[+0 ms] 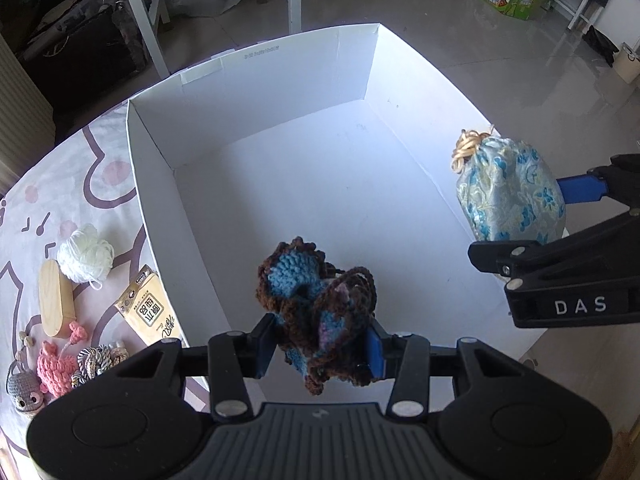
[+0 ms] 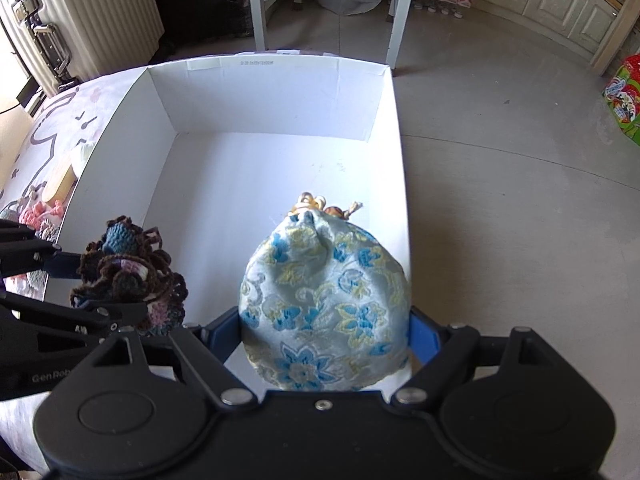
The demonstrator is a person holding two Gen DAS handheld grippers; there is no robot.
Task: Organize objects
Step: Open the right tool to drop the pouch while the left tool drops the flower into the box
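left gripper fingers clamp brown-and-blue crocheted pouch, right gripper fingers clamp blue floral brocade drawstring bag; both hang directly above near end of open white cardboard box

The left gripper is matte black plastic with two angular arms joined by round silver rivets and blue pads on the inner faces of its fingers. Its base is a ribbed dark grey plate between two round black housings. The right gripper has the same black build, silver rivets and blue pads. White letters "DAS" mark its side, and "GenRob" shows on the left one
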